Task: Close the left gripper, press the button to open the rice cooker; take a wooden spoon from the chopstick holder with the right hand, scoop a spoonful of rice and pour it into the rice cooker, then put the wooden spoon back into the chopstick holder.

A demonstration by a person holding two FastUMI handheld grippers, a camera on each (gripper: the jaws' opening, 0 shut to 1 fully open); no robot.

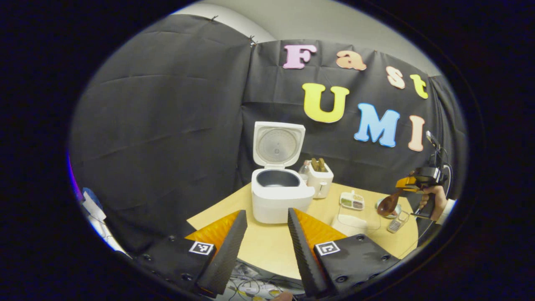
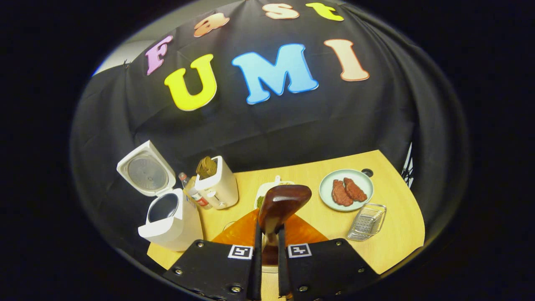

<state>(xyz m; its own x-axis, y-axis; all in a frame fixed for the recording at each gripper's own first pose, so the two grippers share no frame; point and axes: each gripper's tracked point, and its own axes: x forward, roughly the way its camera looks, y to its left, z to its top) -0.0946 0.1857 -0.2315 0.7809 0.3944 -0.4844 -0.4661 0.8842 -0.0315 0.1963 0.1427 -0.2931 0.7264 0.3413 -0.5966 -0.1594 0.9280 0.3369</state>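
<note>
Rice cooker [image 1: 281, 190] on table [image 1: 267, 246], lid up, inner pot exposed. L gripper [image 1: 267, 246] in front of cooker, fingers apart, nothing between them. R gripper [image 2: 267, 251] clamped on wooden spoon [image 2: 282, 205] handle; bowl of spoon held up above table, w/ hand [image 1: 434, 200] off to cooker's right. Chopstick holder [image 1: 319, 177] just beside cooker, more utensils inside. Plate [image 2: 346, 190] w/ meat further right.

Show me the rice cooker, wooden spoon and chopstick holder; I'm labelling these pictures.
rice cooker [image 1: 281, 200]: left gripper view, front of its white body.
wooden spoon [image 2: 284, 201]: right gripper view, back of its bowl.
chopstick holder [image 2: 218, 187]: right gripper view, its white side.
</note>
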